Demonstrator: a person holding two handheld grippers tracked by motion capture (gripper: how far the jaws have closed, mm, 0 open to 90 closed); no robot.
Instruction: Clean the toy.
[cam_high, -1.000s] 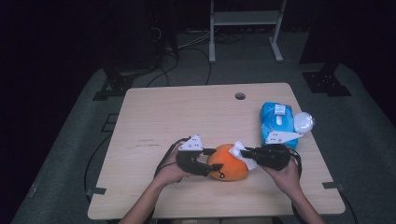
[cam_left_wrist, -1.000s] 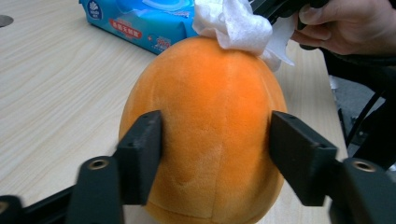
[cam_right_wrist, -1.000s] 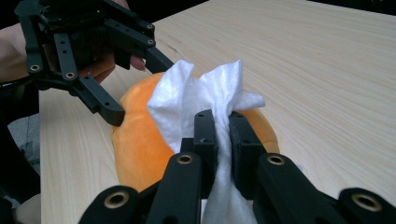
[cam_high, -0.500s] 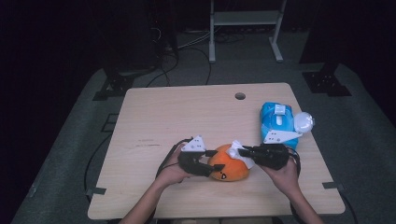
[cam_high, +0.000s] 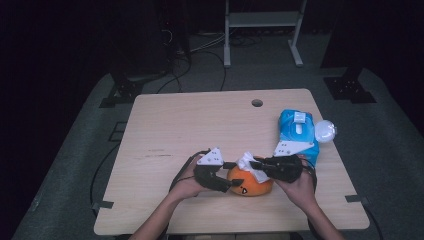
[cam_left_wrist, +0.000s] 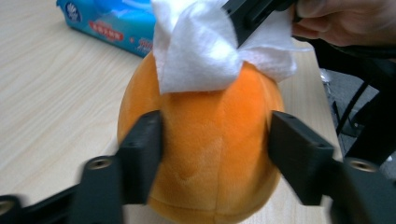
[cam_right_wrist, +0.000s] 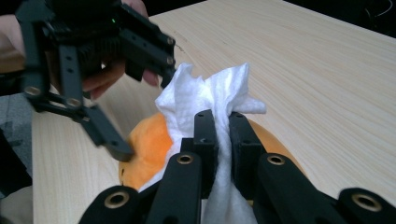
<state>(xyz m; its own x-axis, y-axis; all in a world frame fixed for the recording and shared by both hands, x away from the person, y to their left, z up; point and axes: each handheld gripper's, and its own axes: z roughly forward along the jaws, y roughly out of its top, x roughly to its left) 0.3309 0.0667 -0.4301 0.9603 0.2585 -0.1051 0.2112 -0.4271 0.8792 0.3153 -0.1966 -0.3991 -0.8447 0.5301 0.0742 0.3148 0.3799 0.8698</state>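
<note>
One orange plush toy (cam_high: 250, 183) lies near the front edge of the single wooden table (cam_high: 200, 125), between two claws. One blue pack of wipes (cam_high: 296, 131) lies near the right edge, with one white ball (cam_high: 325, 131) just beside it. The left claw (cam_high: 231, 184) straddles the toy; its jaws have just been opening and now stand beside the plush without clearly pressing it. The right claw (cam_right_wrist: 223, 126) is clamped on one white wipe (cam_right_wrist: 205, 100) that rests on top of the toy. Toy and hands sit about where they were a second ago. The table's far half and left side lie open.
</note>
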